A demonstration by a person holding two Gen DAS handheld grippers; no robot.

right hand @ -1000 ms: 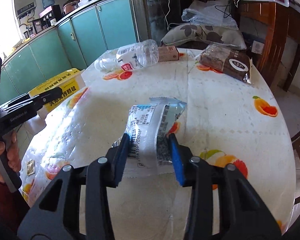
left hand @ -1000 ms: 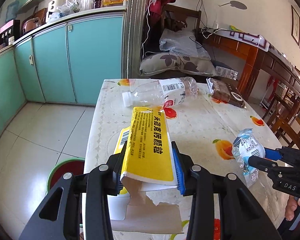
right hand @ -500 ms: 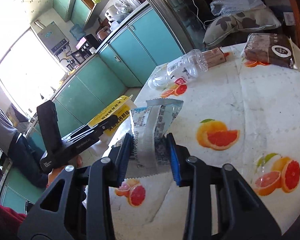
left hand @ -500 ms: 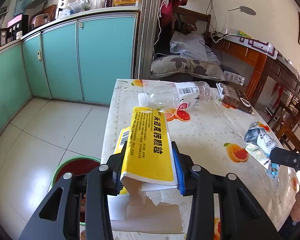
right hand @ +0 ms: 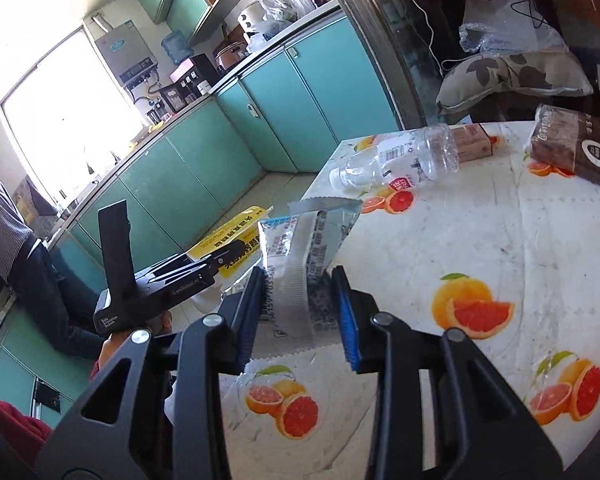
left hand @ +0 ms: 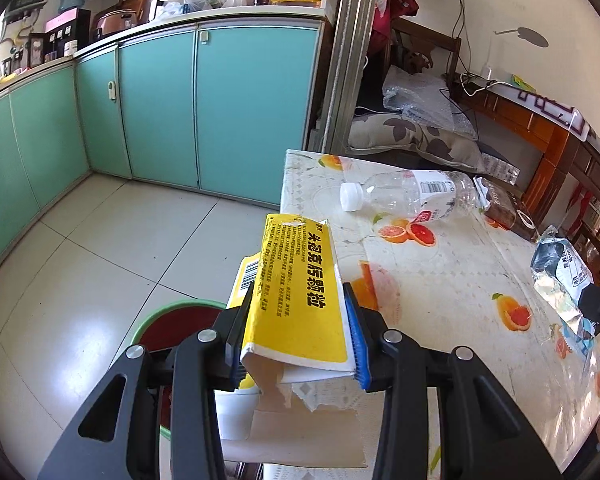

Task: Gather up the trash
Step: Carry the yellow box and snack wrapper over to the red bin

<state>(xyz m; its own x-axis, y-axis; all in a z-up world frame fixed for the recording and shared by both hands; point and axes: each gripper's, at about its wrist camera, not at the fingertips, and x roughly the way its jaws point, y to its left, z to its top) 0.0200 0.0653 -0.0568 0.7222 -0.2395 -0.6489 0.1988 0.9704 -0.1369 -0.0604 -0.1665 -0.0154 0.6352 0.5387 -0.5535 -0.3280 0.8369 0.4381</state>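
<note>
The desk, under a cloth printed with oranges and grapefruit halves, spreads ahead and to the right of the left claw and fills the ground under and beyond the right claw. Below and left of the left claw, on the tiled floor, sits a green-rimmed bin with a dark red inside.

The left claw is clenched on a yellow carton with black Chinese print, both pads pressed flat against its sides; the carton's torn bottom flap hangs down between the fingers, and the carton is held off the desk's near-left edge, partly above the bin.

The right claw grasps a silvery snack wrapper with blue and white print, lifted clear of the desk; its jaws have just been closing a little, and the wrapper stands upright between the pads, its serrated top edge folded over.

Beyond both claws, an empty clear plastic bottle with a white cap lies on its side on the desk. Past it to the right lies a dark brown snack packet, and behind the bottle a small pinkish box.
</note>
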